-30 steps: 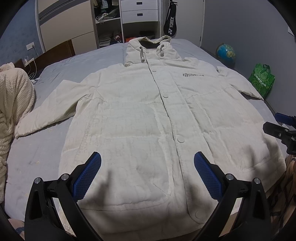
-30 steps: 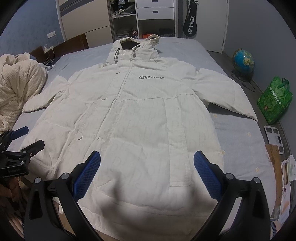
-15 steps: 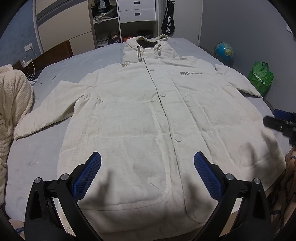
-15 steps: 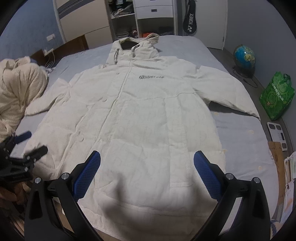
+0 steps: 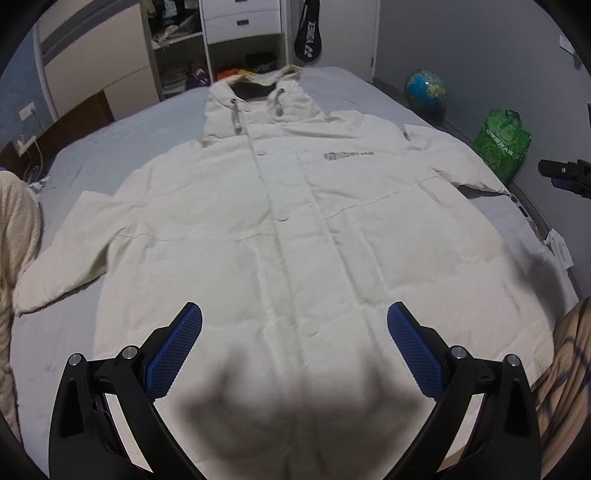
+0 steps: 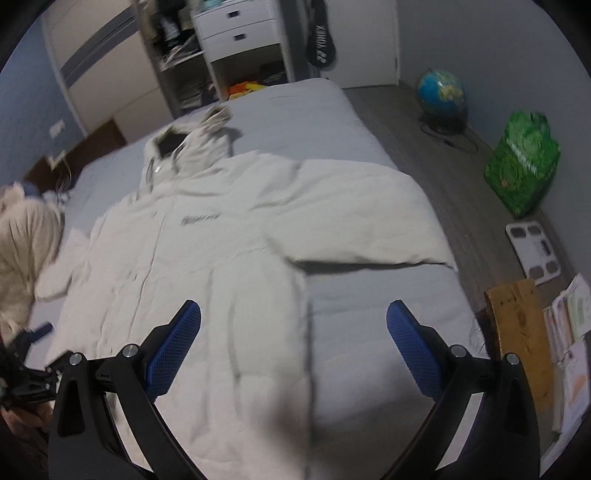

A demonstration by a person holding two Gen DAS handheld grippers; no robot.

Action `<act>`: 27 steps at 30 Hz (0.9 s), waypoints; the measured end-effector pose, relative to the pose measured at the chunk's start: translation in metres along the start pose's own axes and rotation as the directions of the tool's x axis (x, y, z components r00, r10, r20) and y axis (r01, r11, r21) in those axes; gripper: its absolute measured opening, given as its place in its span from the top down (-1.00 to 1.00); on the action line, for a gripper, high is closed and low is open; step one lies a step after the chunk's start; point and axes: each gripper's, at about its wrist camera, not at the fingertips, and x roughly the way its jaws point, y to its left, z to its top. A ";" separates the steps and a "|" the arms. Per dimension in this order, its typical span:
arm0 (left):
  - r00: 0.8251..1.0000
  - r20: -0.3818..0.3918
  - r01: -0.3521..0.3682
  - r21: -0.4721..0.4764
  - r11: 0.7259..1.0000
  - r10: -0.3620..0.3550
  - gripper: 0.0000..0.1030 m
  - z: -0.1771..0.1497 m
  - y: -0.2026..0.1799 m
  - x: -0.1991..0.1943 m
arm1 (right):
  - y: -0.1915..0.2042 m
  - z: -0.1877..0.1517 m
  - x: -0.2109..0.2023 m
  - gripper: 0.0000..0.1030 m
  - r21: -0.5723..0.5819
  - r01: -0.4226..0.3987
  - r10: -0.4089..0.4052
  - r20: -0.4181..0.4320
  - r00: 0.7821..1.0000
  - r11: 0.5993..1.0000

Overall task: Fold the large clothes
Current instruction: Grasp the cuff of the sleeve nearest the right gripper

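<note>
A long cream hooded coat [image 5: 288, 221] lies flat and buttoned on the grey bed [image 5: 110, 155], hood at the far end, both sleeves spread out. My left gripper [image 5: 294, 347] hovers open above the coat's lower hem, nothing between its blue pads. My right gripper [image 6: 293, 347] is open too, over the coat's right side, where the coat [image 6: 221, 258] meets bare sheet below its right sleeve [image 6: 369, 229]. The right gripper also shows at the right edge of the left wrist view [image 5: 565, 173].
A cream knit blanket [image 5: 14, 236] is heaped on the bed's left side. On the floor to the right stand a globe [image 6: 441, 92], a green bag [image 6: 522, 173], a white scale [image 6: 533, 251] and a stack of papers [image 6: 569, 332]. Shelves and drawers [image 5: 240, 22] stand beyond the bed.
The right gripper has swung to the right, towards the coat's right sleeve and the bed edge. The left gripper has shifted slightly, now centred on the button line. Both stayed open.
</note>
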 end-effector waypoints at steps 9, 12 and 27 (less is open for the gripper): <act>0.998 -0.055 0.046 0.043 0.998 -0.044 -0.88 0.036 -0.057 0.031 | -0.139 0.023 0.040 -0.86 0.304 -0.018 0.025 -0.019 1.000 0.952; 0.997 -0.063 0.057 0.070 0.996 -0.053 -0.88 0.045 -0.077 0.040 | -0.182 0.020 0.059 -0.86 0.449 -0.047 0.056 -0.008 0.998 0.892; 0.992 -0.110 0.072 0.147 0.987 -0.056 -0.88 0.067 -0.143 0.076 | -0.283 -0.027 0.159 -0.86 0.852 -0.362 0.413 0.194 0.890 0.379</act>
